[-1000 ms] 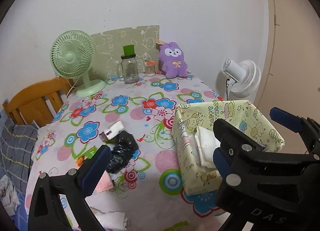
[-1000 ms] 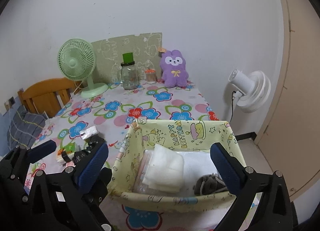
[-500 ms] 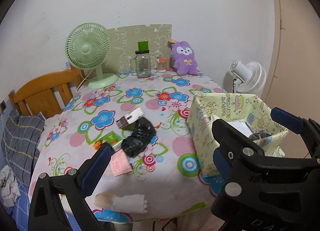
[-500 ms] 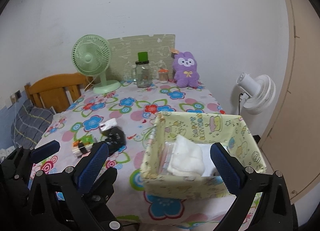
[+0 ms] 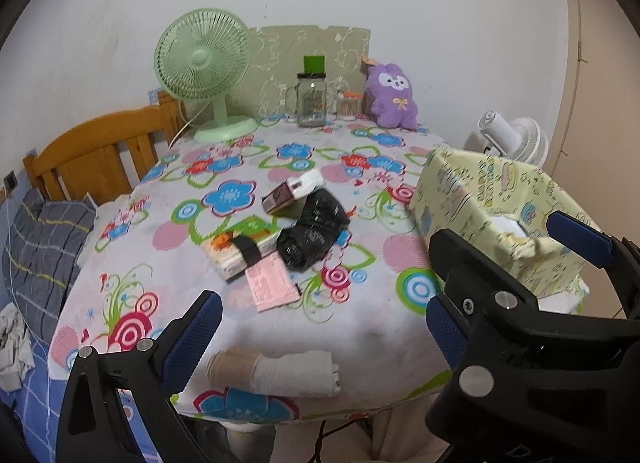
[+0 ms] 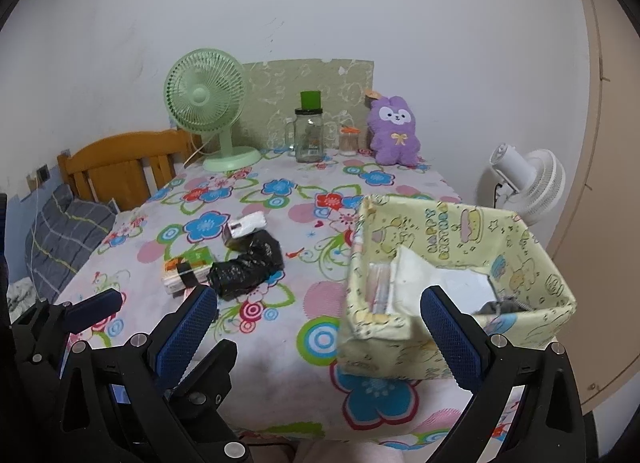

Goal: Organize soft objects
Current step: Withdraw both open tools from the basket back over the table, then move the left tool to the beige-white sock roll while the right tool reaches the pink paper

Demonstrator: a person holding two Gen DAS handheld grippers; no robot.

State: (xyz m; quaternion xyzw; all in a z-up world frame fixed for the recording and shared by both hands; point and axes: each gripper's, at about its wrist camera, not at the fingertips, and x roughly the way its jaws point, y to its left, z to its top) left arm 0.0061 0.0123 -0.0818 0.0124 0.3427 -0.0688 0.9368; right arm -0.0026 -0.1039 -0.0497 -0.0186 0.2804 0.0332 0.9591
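Grippers, left [image 5: 320,327] and right [image 6: 316,323], hover open-jawed and empty at the floral table's [image 6: 276,375] near edge, beside a yellow fabric box [image 6: 452,347] of folded cloths.

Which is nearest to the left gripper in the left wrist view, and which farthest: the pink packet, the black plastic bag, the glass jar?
From the left gripper:
1. Pink packet, just ahead, near the table's front edge.
2. Black plastic bag, mid-table, behind the packet.
3. Glass jar, at the far edge by the wall.
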